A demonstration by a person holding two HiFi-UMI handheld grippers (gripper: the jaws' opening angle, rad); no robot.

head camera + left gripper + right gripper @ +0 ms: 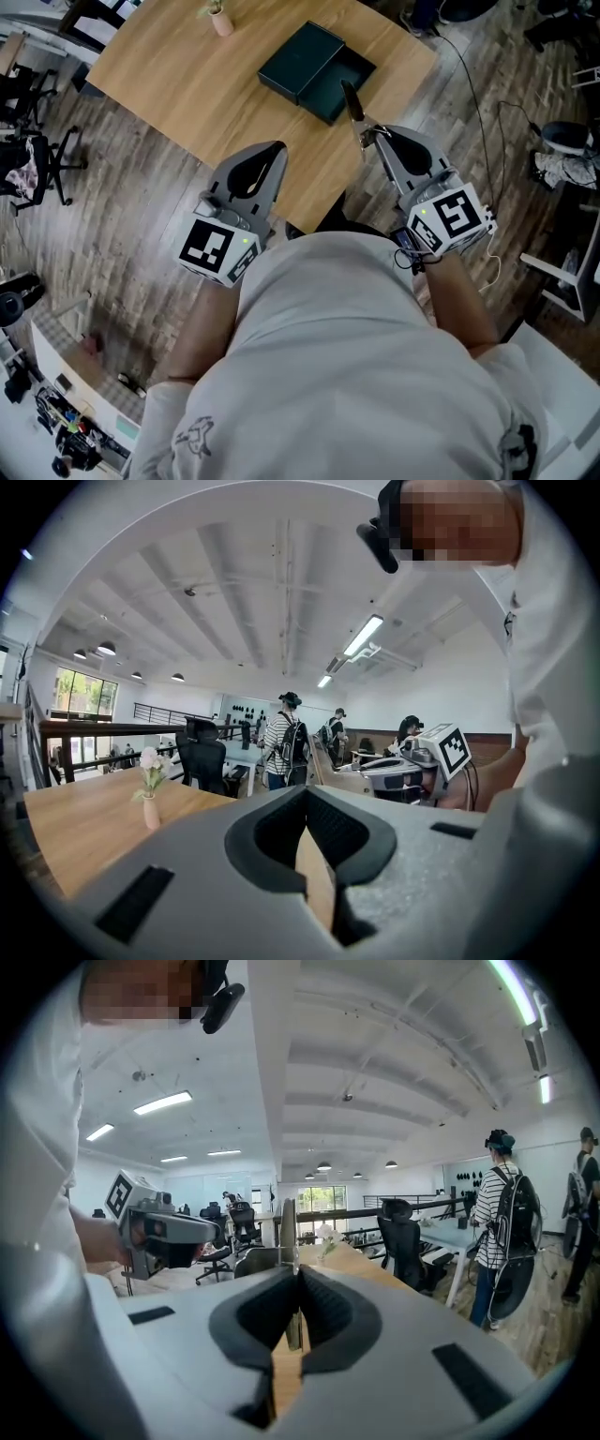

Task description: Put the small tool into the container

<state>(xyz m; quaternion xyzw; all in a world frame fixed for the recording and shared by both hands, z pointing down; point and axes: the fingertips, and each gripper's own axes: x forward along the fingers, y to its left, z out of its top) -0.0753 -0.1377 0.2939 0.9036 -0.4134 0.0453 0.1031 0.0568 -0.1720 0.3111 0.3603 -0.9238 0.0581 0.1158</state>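
Note:
A dark green container point(349, 77) lies open on the wooden table point(187, 84), its lid point(300, 58) beside it on the left. My right gripper point(375, 134) is shut on the small tool point(352, 103), a thin metal piece with a dark end that reaches over the container's near edge. In the right gripper view the tool point(289, 1227) stands up between the closed pads of the right gripper point(295, 1279). My left gripper point(277, 148) hovers at the table's near edge, shut with nothing in it. In its own view the left gripper point(305, 803) shows only the table through the slit.
A small vase with flowers point(220, 19) stands at the table's far edge and shows too as a vase point(150, 803) in the left gripper view. Office chairs point(42, 159) stand on the floor to the left. People with backpacks point(281, 747) stand beyond the table.

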